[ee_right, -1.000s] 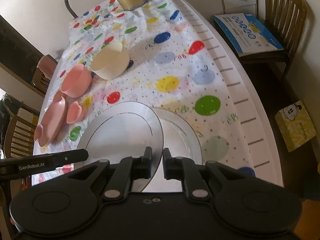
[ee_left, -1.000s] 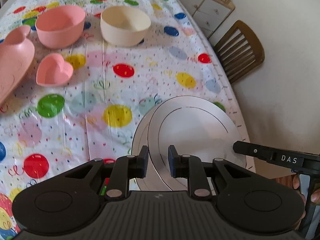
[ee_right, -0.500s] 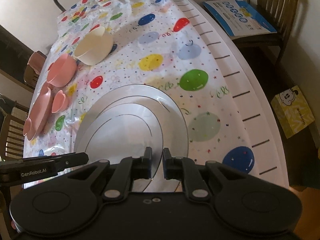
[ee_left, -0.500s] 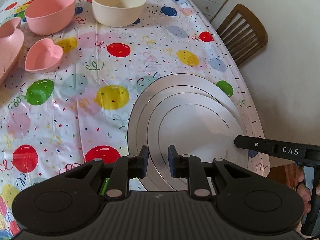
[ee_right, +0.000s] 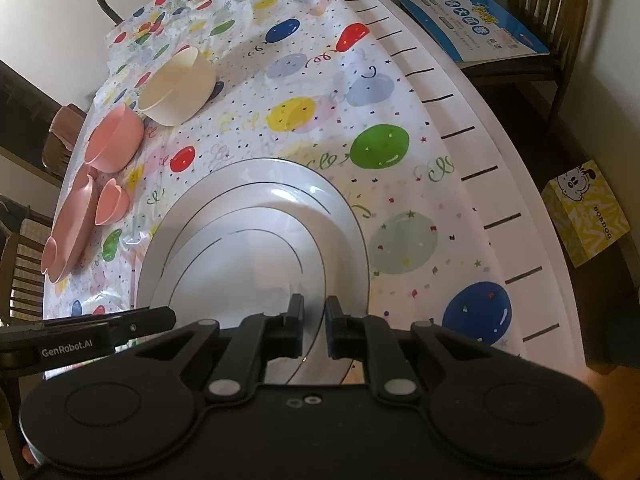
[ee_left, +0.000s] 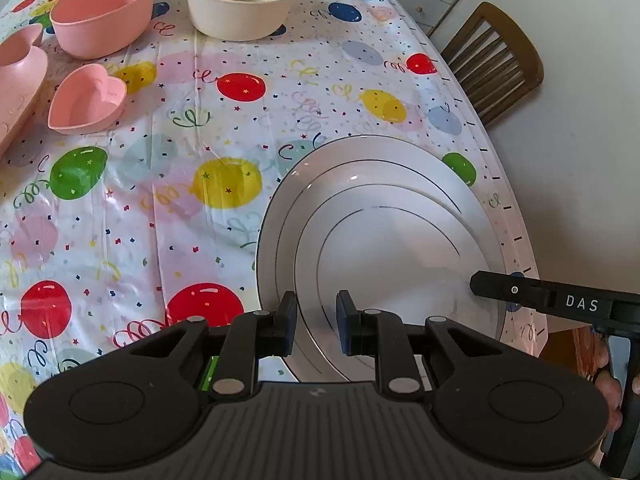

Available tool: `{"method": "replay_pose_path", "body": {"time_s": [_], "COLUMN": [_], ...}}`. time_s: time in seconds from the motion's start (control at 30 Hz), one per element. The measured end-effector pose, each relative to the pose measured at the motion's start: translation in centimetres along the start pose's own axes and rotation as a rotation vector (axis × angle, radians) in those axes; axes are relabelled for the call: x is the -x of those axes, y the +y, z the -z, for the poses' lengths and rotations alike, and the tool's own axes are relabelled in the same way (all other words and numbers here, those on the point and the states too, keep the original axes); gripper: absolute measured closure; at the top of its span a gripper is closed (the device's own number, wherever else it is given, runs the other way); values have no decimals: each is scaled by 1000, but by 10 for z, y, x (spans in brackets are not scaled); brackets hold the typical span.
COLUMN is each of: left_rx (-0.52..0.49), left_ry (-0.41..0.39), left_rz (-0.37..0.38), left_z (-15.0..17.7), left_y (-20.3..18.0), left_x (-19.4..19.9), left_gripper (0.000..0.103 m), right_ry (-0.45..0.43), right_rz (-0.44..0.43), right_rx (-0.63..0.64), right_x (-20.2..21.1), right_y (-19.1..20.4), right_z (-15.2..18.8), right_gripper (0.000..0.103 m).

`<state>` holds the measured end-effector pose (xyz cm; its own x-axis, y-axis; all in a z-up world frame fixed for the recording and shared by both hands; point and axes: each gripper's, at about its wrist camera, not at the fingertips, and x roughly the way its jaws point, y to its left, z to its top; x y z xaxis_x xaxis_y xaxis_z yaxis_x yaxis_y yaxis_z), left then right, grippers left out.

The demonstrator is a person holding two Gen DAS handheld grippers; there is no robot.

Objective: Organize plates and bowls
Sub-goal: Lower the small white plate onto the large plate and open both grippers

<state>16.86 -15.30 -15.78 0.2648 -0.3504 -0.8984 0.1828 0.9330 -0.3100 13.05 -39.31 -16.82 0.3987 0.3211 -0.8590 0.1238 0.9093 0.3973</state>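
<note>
Counter: my counter (ee_right: 452, 80) wore a cloth printed with balloons, confetti and black tick marks along its edge.
Large plate: a white large plate (ee_left: 384, 160) with a thin dark ring lay flat near the counter's edge.
Small plate: a small plate (ee_left: 400, 256) of the same pattern sat inside the large one, its near rim between my jaws on both sides.
Pink dish: a long pink dish (ee_right: 68, 232) lay at the far left edge.
Cream bowl: a cream bowl (ee_left: 242, 0) stood well beyond the plates.
Pink bowl: a round pink bowl (ee_left: 102, 12) stood just beside the cream one.
Heart bowl: a little pink heart bowl (ee_left: 86, 98) sat next to the long dish.
Left gripper: my left gripper (ee_left: 316, 322) had its jaws pinching the small plate's rim; its side bar read "GenRobot.AI" in the right wrist view.
Right gripper: my right gripper (ee_right: 314, 326) had its jaws pinching the same rim; its side bar read "DAS".
Blue booklet: a blue booklet (ee_right: 472, 24) on a chair carried print too small for me to read.
Yellow box: a yellow box (ee_right: 588, 212) on the floor read "BOBDOG" beside a cartoon dog.
</note>
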Motion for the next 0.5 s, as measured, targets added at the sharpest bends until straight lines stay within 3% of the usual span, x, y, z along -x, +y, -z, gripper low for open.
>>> {"method": "replay_pose_path", "body": {"time_s": [0.5], "left_rx": [11], "left_ry": [4], "left_rz": [8], "left_z": [-4], "left_y": [2], "left_x": [-7], "left_gripper": [83], "right_ry": [-6], "right_rz": [-2], "right_rx": [-25], "right_x": [-7], "right_y": [-6], "right_z": [-3], "right_gripper": [94]}}
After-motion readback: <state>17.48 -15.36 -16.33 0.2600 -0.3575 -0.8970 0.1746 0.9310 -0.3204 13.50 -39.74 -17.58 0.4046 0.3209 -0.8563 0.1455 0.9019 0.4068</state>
